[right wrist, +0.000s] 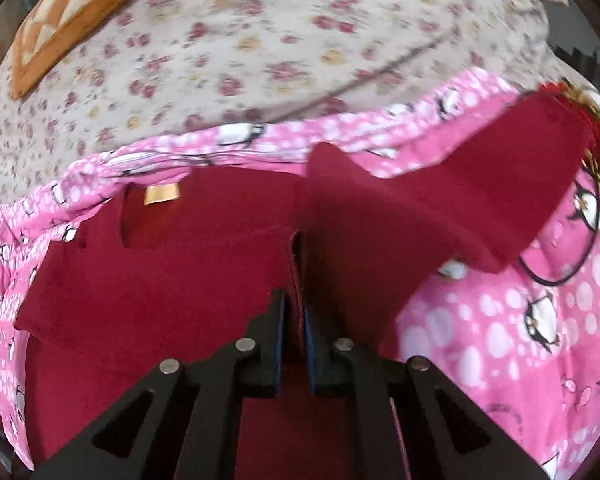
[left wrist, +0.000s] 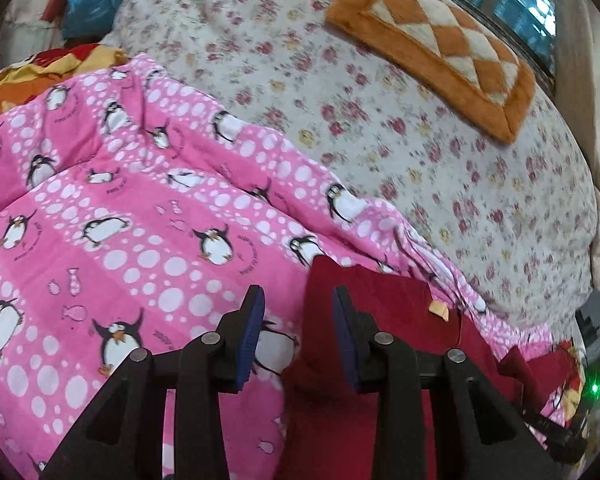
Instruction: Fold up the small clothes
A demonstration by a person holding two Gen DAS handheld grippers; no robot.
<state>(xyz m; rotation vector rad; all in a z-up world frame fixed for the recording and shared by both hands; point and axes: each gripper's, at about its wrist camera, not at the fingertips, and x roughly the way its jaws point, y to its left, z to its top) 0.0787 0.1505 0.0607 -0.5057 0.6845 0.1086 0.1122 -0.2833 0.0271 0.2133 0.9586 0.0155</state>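
Note:
A small dark red garment (right wrist: 180, 272) with an orange neck label (right wrist: 162, 194) lies spread on a pink penguin blanket (right wrist: 500, 320). My right gripper (right wrist: 295, 320) is shut on a raised ridge of the red cloth, which stands pinched between the blue pads. To its right a red flap (right wrist: 480, 184) lifts off the blanket. In the left wrist view the red garment (left wrist: 380, 304) lies under the right finger, with its left edge in the gap. My left gripper (left wrist: 299, 334) stands open, pads apart, with pink blanket showing between them.
The pink blanket (left wrist: 140, 220) covers a bed with a floral sheet (left wrist: 380, 100). An orange and cream diamond cushion (left wrist: 440, 40) lies at the far side. A yellow and red cartoon blanket (left wrist: 60, 64) and a blue bag (left wrist: 88, 4) sit at the far left.

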